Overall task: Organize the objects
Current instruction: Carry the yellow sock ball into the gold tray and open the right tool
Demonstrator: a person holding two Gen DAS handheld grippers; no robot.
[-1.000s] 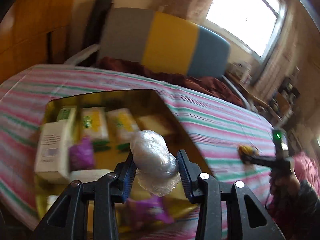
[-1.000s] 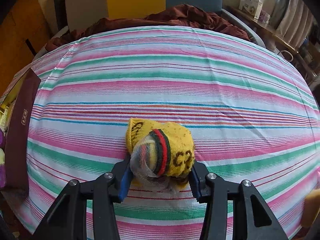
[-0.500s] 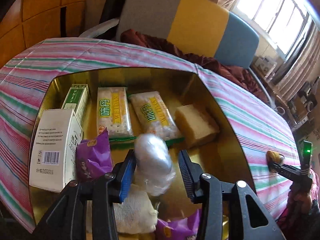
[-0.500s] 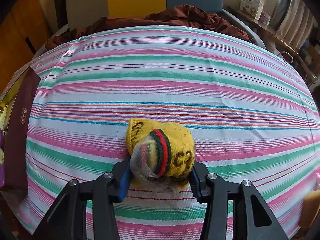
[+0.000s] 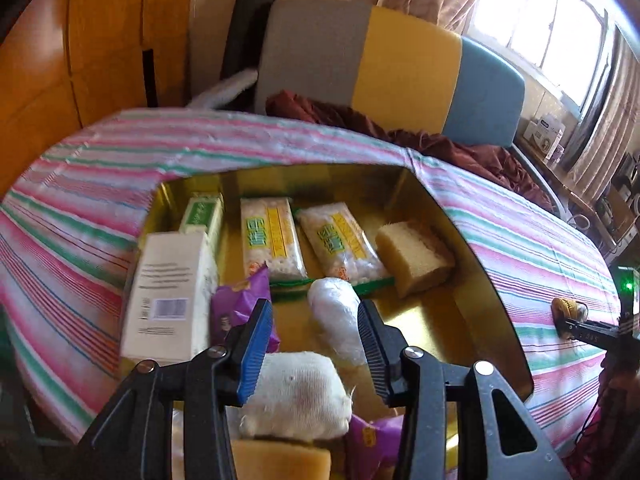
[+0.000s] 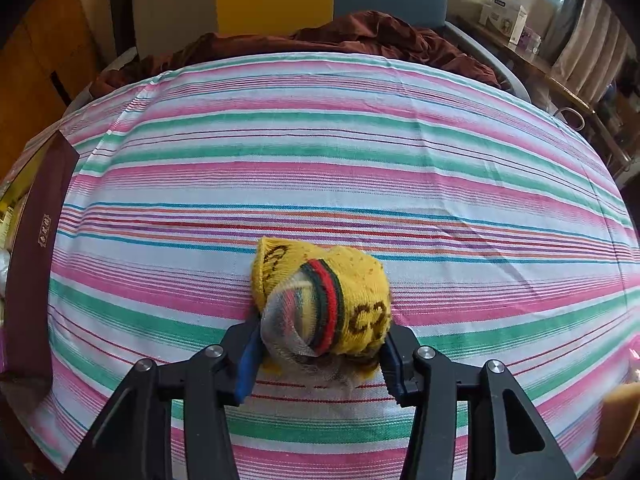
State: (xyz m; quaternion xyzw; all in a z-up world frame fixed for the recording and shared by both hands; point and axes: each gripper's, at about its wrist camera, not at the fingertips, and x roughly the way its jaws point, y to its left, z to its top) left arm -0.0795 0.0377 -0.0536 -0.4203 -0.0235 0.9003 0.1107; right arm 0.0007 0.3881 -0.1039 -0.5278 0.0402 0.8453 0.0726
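Hovering over the gold-lined box (image 5: 472, 280), the left gripper (image 5: 316, 344) has its jaws opening, and the white plastic-wrapped bundle (image 5: 336, 316) lies between them on the box floor, close against the right finger and clear of the blue-padded left finger (image 5: 254, 352), so nothing is gripped. Just below the bundle, nearer the camera, sits a white cloth wad (image 5: 296, 392), with a yellow sponge block (image 5: 280, 460) and a purple snack packet (image 5: 372, 440) at the lower edge of the view. Another purple packet (image 5: 236, 312) lies left of the fingers, beside a white carton (image 5: 168, 300) and a green-and-white carton (image 5: 202, 212). Two clear packs with yellow-green labels (image 5: 272, 236) lie side by side farther in, and a pale sponge cake-like block (image 5: 412, 256) rests near the right wall. The box stands on a pink, green and white striped cloth (image 5: 540, 240). In the right wrist view, the right gripper (image 6: 320, 356) is closed onto a rolled yellow sock (image 6: 332, 304) with a red-green band, both pads pressing its sides while it rests on the striped cloth; the dark maroon outer wall of the box appears at the far left. Behind the table stand a grey, yellow and blue chair back (image 5: 384, 76) and a maroon blanket (image 6: 360, 36).
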